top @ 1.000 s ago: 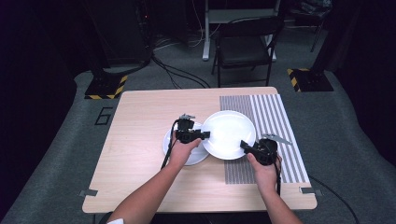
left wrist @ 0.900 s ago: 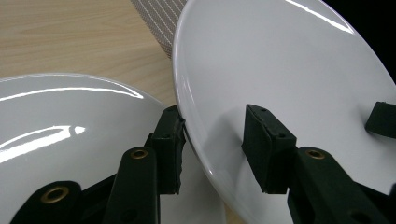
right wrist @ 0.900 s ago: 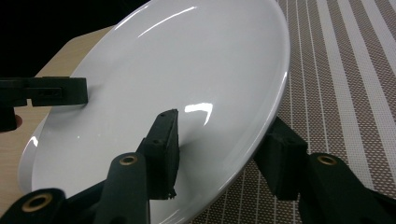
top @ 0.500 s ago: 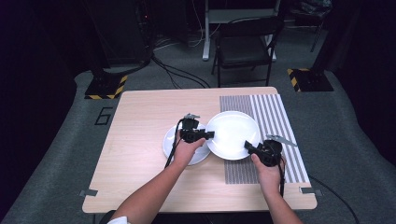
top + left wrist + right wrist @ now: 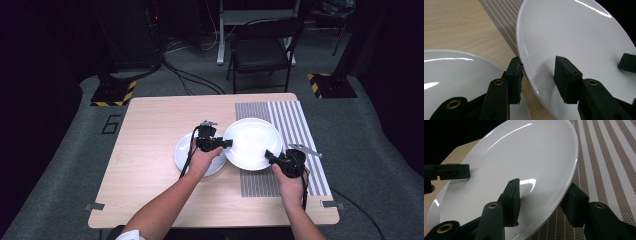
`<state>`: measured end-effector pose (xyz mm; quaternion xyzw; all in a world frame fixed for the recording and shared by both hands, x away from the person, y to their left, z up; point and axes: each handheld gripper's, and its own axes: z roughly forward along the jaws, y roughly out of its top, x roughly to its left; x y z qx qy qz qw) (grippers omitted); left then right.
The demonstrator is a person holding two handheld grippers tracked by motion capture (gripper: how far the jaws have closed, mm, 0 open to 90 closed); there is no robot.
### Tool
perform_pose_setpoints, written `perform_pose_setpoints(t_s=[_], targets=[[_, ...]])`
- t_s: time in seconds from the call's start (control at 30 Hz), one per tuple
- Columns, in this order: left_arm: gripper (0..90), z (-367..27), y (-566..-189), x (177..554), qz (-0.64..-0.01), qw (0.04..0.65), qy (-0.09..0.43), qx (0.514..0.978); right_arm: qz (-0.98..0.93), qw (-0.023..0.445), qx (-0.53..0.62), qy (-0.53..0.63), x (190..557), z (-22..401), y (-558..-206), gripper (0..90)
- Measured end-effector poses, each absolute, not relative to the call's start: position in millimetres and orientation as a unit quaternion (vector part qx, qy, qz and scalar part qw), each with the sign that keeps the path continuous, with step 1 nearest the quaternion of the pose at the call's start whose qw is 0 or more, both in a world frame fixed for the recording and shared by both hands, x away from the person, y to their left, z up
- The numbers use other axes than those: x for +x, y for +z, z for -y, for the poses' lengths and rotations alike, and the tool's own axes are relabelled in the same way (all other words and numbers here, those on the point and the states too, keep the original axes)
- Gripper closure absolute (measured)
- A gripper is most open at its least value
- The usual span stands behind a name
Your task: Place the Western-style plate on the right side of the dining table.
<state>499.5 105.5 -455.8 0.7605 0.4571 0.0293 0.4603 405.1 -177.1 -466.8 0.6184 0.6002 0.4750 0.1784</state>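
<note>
Carrying: the person holds the large plate [image 5: 252, 142] between both tools, lifted off the tabletop [image 5: 150, 130] and tilted, as both gripper views show.
Left tool [image 5: 227, 143]: its jaws are clenched on the plate's rim on the side toward the small plate [image 5: 184, 155], one jaw under the rim and one on the plate's face; in the left gripper view [image 5: 537, 76] the rim runs between the two jaws.
Right tool [image 5: 270, 155]: its jaws are clamped on the opposite rim, the side nearest the person; in the right gripper view [image 5: 541, 202] one jaw lies on the white face and the other sits beneath the edge.
Large plate, place: it hangs just beside the small plate, partly over the striped mat [image 5: 292, 130] and partly over bare wood; its edge reaches over the small plate's edge in the high view, and whether the two touch cannot be told.
Small plate, place: it rests flat on the tabletop, partly under the left hand [image 5: 202, 160].
Done, by judgement: both grips are taken and the large plate is raised.
Left, by judgement: the plate has not been set down; the likely goal is either the mat or a stack with the small plate, and the pictures do not settle which. After that, both tools must let go.
</note>
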Motion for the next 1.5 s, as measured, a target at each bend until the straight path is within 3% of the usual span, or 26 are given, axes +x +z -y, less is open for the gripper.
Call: perform_pose_setpoints(t_s=[1.5], targets=[[59.3, -73.0, -465.4, 510.1, -0.448, 0.464, 0.019, 0.764, -0.582, 0.190, 0.640, 0.464, 403.6, 201.7, -474.9, 51.6]])
